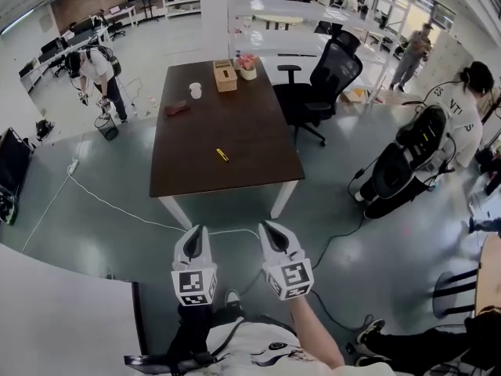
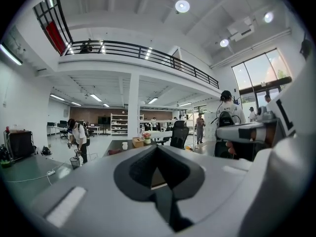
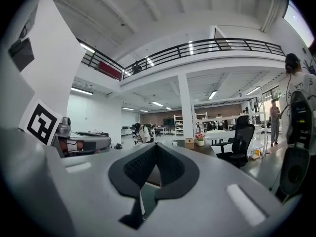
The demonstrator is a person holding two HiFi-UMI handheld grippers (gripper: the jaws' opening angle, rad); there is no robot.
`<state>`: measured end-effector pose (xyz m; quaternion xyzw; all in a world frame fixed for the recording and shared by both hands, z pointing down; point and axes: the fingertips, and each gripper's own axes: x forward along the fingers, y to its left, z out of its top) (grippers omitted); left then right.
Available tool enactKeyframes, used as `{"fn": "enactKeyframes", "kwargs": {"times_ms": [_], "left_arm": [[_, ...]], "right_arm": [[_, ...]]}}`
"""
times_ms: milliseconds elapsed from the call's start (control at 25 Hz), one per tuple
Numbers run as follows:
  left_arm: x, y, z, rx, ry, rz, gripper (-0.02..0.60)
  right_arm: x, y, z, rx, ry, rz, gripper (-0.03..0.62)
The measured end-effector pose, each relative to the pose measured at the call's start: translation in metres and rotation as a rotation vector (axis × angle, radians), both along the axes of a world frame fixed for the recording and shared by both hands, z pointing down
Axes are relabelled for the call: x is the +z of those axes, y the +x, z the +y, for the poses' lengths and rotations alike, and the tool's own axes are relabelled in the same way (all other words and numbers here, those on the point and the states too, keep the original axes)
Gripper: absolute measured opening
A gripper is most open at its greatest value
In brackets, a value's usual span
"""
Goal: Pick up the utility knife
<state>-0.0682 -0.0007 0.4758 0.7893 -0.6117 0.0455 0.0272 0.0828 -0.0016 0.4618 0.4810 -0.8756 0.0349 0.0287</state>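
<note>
The utility knife (image 1: 223, 155) is a small yellow tool lying on the dark brown table (image 1: 249, 171), toward its near half. Both grippers hang low in the head view, well short of the table and over the floor. My left gripper (image 1: 197, 233) is shut with nothing in it, and so is my right gripper (image 1: 270, 228). In the left gripper view the shut jaws (image 2: 157, 149) cover most of the table, and the knife is not visible there. In the right gripper view the gripper (image 3: 154, 146) hides it as well.
A wooden tissue box (image 1: 225, 75), a flower pot (image 1: 248, 66), a white cup (image 1: 195, 90) and a reddish object (image 1: 177, 109) sit at the table's far end. A black office chair (image 1: 329, 77) stands to its right. A white cable (image 1: 117, 210) runs across the floor. Several people stand around.
</note>
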Motion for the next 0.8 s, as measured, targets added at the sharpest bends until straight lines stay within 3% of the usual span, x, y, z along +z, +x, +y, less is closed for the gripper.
{"fn": "enactKeyframes", "kwargs": {"times_ms": [320, 600, 800], "left_arm": [[0.012, -0.031, -0.040, 0.008, -0.045, 0.004, -0.003], [0.022, -0.033, -0.065, 0.012, -0.073, 0.029, -0.003], [0.021, -0.037, -0.101, -0.021, -0.073, 0.017, -0.003]], "right_arm": [[-0.001, -0.027, -0.034, 0.012, -0.011, 0.016, 0.000], [0.009, -0.034, -0.058, 0.000, -0.049, 0.040, 0.000], [0.011, -0.037, -0.101, -0.035, -0.050, 0.026, 0.000]]}}
